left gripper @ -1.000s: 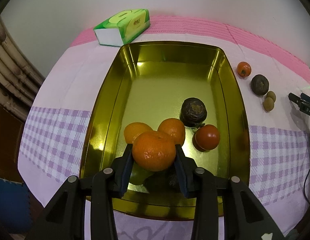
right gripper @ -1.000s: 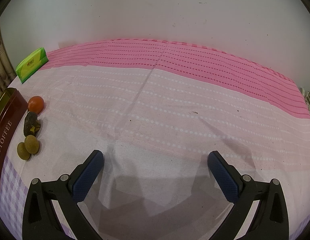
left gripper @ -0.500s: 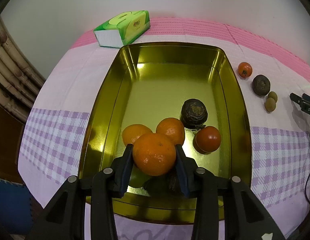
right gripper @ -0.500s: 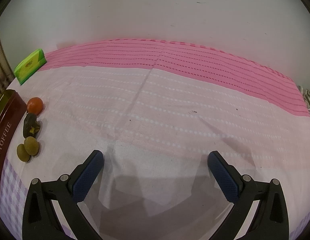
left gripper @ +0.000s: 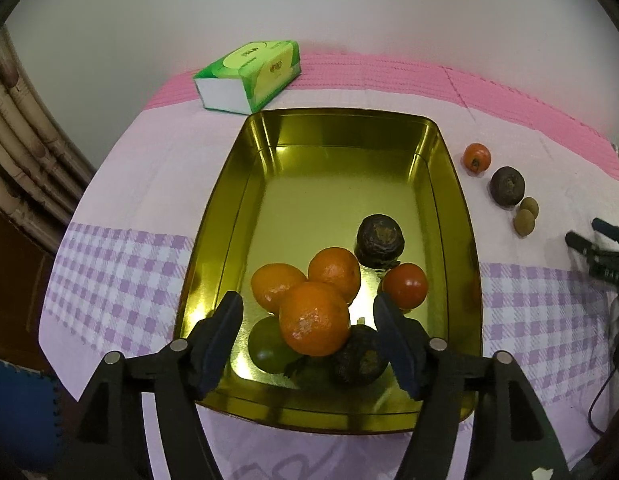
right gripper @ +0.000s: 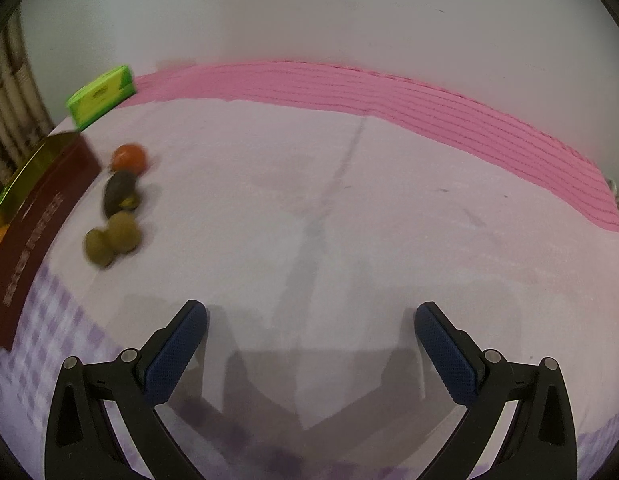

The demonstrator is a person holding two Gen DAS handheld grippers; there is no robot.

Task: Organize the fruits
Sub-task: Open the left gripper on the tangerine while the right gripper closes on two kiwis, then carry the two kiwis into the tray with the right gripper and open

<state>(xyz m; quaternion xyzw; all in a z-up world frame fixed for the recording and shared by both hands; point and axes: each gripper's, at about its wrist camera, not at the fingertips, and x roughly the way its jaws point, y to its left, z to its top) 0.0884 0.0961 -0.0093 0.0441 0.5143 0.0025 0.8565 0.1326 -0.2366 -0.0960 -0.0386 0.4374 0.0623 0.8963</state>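
Here the left claw (left gripper: 309,312) stands spread wide over the near end of the gold tin (left gripper: 449,184), touching nothing; between its fingers an orange (left gripper: 314,319) sits atop a green fruit (left gripper: 269,346) and a dark fruit (left gripper: 359,354). Behind lie 2 more oranges, a tomato (left gripper: 405,285) and another dark fruit. The right claw (right gripper: 311,340) is also spread apart, empty, above the pink cloth. Beside the tin on the surface (right gripper: 349,220) lie 1 small tomato (right gripper: 128,157), 1 dark fruit and 2 green ones; this view is blurred.
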